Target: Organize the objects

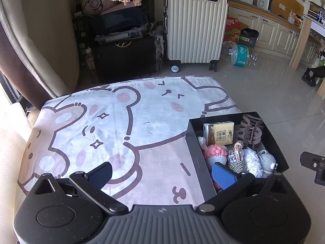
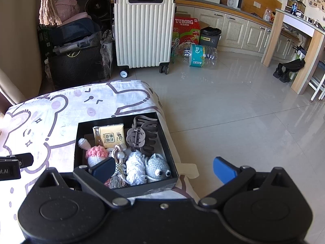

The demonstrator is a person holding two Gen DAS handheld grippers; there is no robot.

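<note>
Looks like I'm near the end of the tidy-up: everything small is already sitting in the black box (image 2: 166,142), and the cartoon-bear cloth (image 1: 113,122) beside the box is bare as far as I can see. Inside the box there's a yellow tissue pack (image 2: 109,136) at the far wall, a brown hair claw (image 2: 142,136) just right of it, and a pink crochet doll (image 2: 95,154), white yarn bundle (image 2: 135,166) and grey crochet cat (image 2: 158,166) along the near side.

Both tools are empty. The left gripper (image 1: 162,172) has its jaws spread wide, 1 finger over the box. The right gripper (image 2: 162,166) is wide open too, 1 finger over the box.

Next move, I'd guess: scan for strays. The white suitcase (image 2: 144,30) and water jug (image 2: 199,56) sit well beyond the box, not in my way.
</note>
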